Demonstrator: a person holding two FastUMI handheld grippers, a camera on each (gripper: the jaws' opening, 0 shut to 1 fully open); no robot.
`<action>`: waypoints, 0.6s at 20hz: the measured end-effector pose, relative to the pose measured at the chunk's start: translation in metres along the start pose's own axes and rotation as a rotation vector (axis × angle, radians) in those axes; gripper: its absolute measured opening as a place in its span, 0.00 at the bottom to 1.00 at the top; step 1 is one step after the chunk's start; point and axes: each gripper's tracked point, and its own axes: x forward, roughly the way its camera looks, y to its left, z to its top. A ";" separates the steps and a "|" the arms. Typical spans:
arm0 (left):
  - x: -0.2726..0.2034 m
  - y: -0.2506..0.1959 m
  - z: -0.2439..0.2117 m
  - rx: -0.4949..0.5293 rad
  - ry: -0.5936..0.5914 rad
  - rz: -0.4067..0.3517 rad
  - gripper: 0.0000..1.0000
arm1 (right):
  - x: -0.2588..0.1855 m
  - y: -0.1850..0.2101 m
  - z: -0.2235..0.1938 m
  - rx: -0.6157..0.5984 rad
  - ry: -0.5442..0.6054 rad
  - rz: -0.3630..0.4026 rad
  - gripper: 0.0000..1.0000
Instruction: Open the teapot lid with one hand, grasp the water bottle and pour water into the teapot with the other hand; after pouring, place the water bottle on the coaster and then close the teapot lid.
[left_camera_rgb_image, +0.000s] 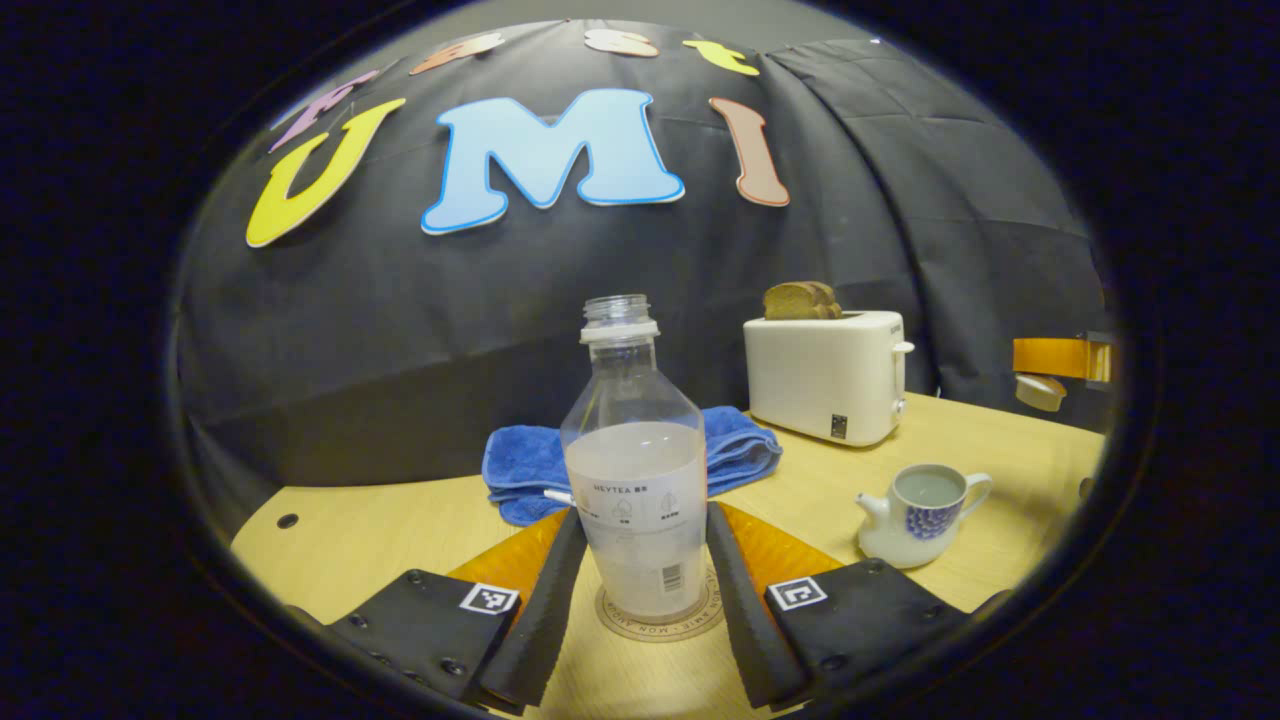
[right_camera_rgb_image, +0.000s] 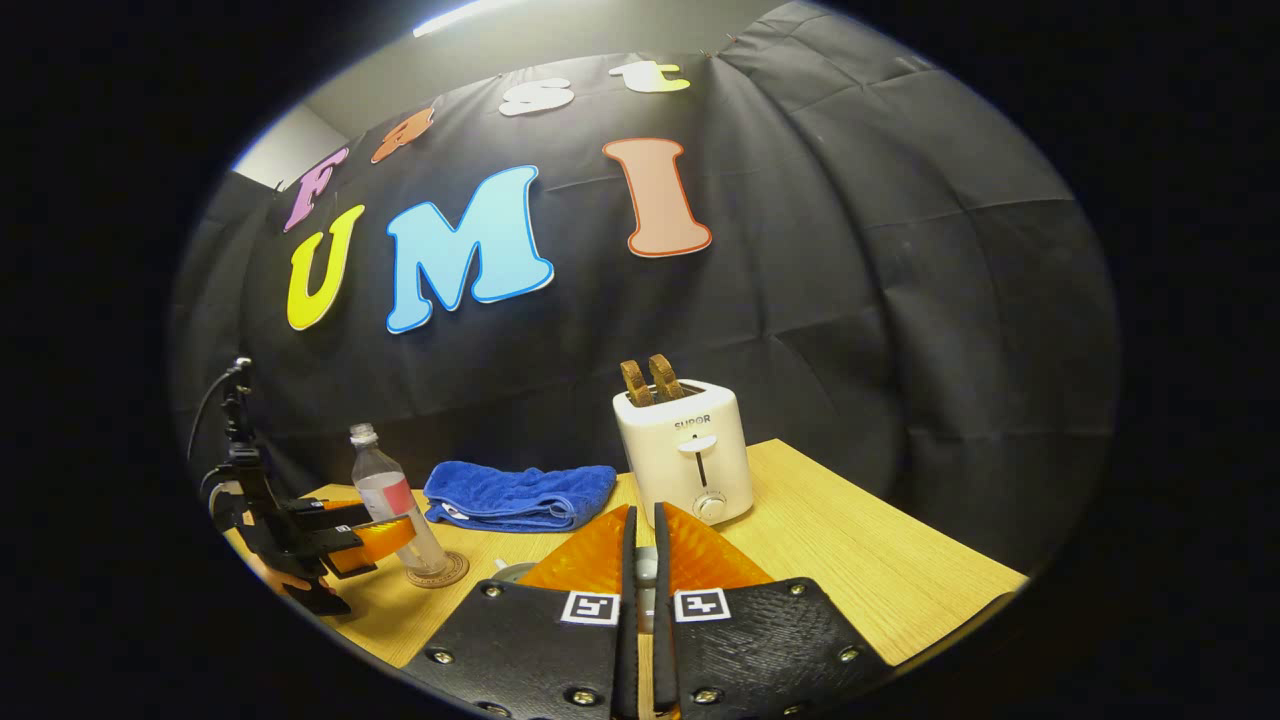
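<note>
The water bottle (left_camera_rgb_image: 634, 470) is being shown standing upright on the round coaster (left_camera_rgb_image: 660, 620), uncapped and roughly half full, between the fingers of the left hand-held gripper (left_camera_rgb_image: 640, 590). Those fingers are being kept close on both sides of the bottle, though whether they are pressing on it cannot be told. The teapot (left_camera_rgb_image: 918, 515) (lid off, water visible inside) is being seen to the right on the table (left_camera_rgb_image: 1010, 460), near a white toaster (left_camera_rgb_image: 825, 375) and a folded blue towel (left_camera_rgb_image: 735, 450). The right hand-held gripper (right_camera_rgb_image: 640, 580) is being held nearly closed on something small and pale that cannot be identified.
</note>
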 end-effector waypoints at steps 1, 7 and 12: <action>0.002 0.001 0.002 -0.012 -0.014 0.000 0.78 | 0.000 -0.001 0.000 -0.003 0.000 -0.001 0.06; 0.006 0.000 0.002 -0.018 -0.022 0.003 0.83 | 0.001 0.003 -0.002 -0.013 0.007 0.003 0.06; 0.005 -0.002 0.001 -0.025 -0.006 0.002 0.85 | 0.001 0.007 -0.005 -0.021 0.014 0.013 0.06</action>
